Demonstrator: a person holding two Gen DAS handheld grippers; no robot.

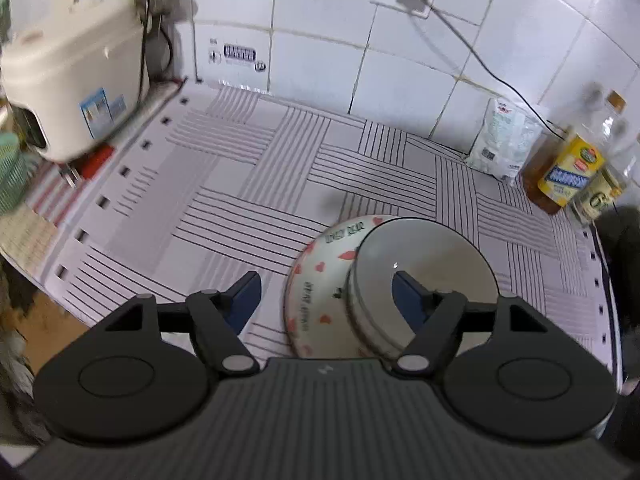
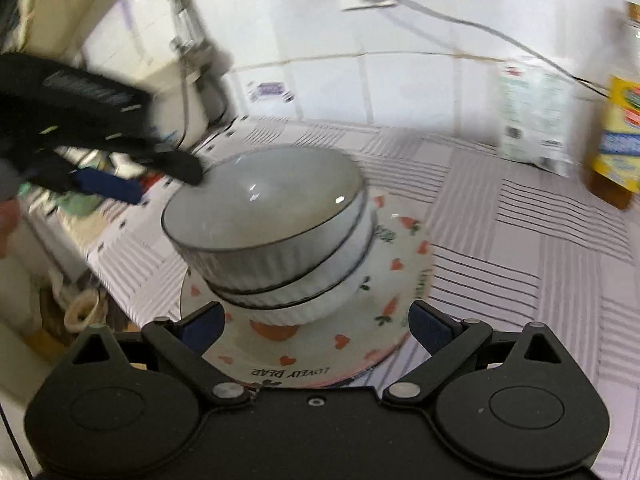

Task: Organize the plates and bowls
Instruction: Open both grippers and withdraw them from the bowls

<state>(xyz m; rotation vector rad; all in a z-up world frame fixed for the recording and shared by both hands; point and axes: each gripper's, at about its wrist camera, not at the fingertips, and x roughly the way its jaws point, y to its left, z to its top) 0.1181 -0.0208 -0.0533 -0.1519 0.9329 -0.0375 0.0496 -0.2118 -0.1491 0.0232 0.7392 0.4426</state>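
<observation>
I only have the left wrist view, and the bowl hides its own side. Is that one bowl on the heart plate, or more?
Observer: Two. The right wrist view shows a top bowl nested in a lower bowl, both ribbed, standing on the plate.
Operator: Where is the right gripper?
Observer: The right gripper is open, fingers spread wide at the plate's near side, holding nothing.
Operator: Anything under the plate?
Observer: A pink edge shows beneath its near rim. It may be a second plate, but it is too blurred to tell.
</observation>
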